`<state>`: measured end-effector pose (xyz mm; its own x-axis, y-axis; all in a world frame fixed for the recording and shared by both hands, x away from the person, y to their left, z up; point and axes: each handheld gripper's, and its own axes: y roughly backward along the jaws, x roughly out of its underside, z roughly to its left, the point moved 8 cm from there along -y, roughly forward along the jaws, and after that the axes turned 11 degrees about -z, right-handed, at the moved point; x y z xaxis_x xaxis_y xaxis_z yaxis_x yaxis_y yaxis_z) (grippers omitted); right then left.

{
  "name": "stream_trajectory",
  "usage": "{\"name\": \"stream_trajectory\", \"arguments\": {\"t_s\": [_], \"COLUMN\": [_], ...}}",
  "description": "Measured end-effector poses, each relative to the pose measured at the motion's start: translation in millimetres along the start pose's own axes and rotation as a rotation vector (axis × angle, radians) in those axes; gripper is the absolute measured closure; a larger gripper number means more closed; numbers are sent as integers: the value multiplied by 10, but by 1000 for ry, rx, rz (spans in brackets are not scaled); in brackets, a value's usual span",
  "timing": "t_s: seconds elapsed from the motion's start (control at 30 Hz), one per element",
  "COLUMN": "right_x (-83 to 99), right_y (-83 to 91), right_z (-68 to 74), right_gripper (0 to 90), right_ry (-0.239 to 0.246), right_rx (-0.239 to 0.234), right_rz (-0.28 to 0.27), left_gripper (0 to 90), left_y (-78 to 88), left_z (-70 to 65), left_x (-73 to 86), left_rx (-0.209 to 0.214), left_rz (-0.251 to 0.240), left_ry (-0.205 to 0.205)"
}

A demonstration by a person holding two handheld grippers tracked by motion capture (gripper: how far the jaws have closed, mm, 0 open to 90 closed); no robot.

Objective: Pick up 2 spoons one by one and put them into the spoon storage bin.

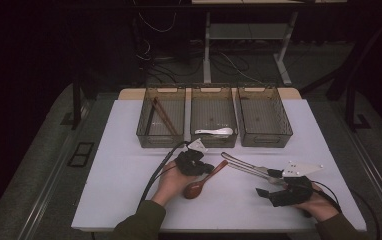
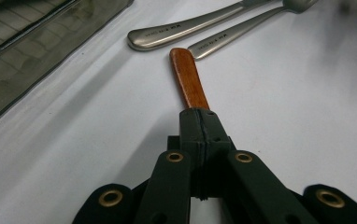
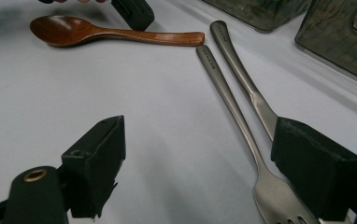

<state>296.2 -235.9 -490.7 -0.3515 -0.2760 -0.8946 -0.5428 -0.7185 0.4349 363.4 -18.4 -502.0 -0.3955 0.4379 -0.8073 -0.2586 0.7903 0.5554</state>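
A brown wooden spoon (image 1: 203, 182) lies on the white table (image 1: 129, 170), its bowl toward the person. My left gripper (image 1: 208, 169) is shut on its handle (image 2: 188, 79), seen from the side in the right gripper view (image 3: 134, 16). Two metal utensils (image 1: 246, 166) lie side by side right of the spoon: a fork (image 3: 232, 107) and a second handle (image 3: 246, 79). My right gripper (image 3: 200, 130) stands open over their near ends. The fork lies between its jaws, close to the right one, and the pads do not press on it.
Three translucent bins stand in a row at the back. The left bin (image 1: 161, 117) holds brown chopsticks, the middle bin (image 1: 213, 116) a white spoon (image 1: 215, 132), and the right bin (image 1: 263, 116) looks bare. Cables trail from both grippers toward the near edge.
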Motion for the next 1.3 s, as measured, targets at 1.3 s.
{"name": "stream_trajectory", "arguments": {"t_s": [1.3], "right_x": [2], "right_y": [7], "right_z": [-11], "right_gripper": [176], "right_ry": [10], "right_rx": [5], "right_rz": [0], "left_gripper": [885], "left_y": [-566], "left_z": [-407], "left_x": [-247], "left_rx": [168], "left_rz": [84], "left_ry": [-136]}}
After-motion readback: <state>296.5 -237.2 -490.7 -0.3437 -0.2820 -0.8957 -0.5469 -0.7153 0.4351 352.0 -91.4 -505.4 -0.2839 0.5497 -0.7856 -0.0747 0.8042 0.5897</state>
